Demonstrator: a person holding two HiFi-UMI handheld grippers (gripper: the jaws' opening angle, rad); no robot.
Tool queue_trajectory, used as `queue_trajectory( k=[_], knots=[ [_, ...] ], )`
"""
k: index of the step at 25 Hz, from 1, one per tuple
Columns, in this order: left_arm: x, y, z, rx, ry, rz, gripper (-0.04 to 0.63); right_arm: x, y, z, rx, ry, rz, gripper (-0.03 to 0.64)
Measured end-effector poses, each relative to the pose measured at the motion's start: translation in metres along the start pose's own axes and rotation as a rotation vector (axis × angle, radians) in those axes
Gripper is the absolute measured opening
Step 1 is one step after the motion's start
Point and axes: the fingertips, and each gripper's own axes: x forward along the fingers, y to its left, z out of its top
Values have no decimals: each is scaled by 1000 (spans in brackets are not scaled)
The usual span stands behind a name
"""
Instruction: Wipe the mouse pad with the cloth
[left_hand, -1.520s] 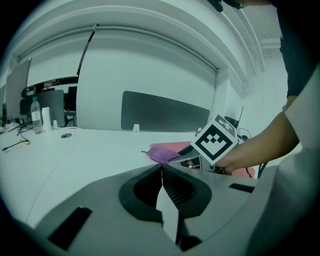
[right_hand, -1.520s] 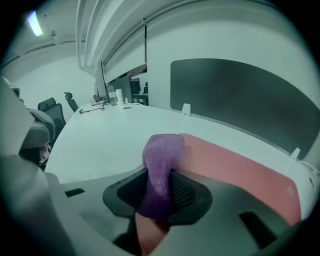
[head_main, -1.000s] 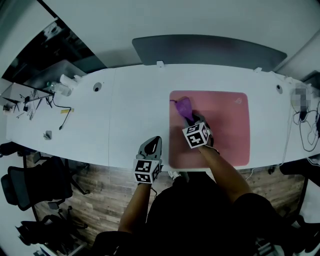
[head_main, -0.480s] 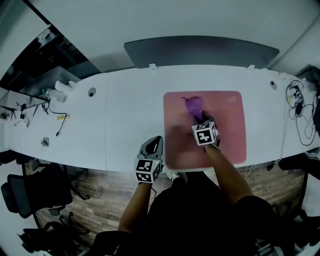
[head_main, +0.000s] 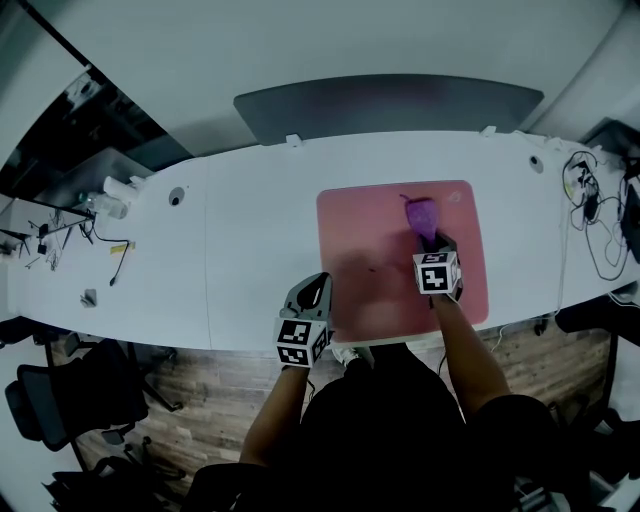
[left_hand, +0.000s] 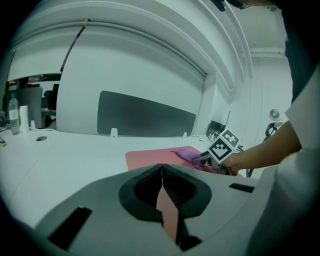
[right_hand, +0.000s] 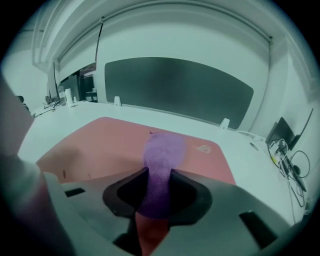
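Note:
A pink mouse pad lies on the white desk, right of centre. My right gripper is over the pad's right part, shut on a purple cloth whose free end rests on the pad near its far edge. In the right gripper view the purple cloth runs between the jaws and spreads over the mouse pad. My left gripper is shut on nothing at the desk's near edge, just left of the pad. The left gripper view shows the pad, the cloth and the right gripper ahead.
A dark grey divider panel stands along the desk's far edge. Cables lie at the desk's right end; a bottle and small items at the left end. Office chairs stand on the wooden floor below.
My right gripper has dragged the purple cloth to the right across the pad, from its left part to its right part. The left gripper has stayed in place.

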Motion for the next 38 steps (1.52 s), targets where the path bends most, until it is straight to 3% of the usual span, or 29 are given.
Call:
queue_trajectory(
  k=[10,16,24,27,31,38],
  knots=[
    [-3,-6,-5,4,13,-21,21,-11,-84,-33,30,49,-137,127],
    [-7,-6,-4,13,8,-25,21,-21,-120,-45,-25,80,-221,124],
    [-21,9,-8,-1,2,11,21,-24,-140,-50,-16,120,-247,126],
    [-28,19,-12,0,3,25,21,-31,-117,-20,-25,26,-213,126],
    [-37,24,-24,-3,23,37,21,-44,-53,22,-33,-87,-97,127],
    [-49,20,-29,-15,7,39,21,-55,78,41,-143,-130,145,127]
  ],
)
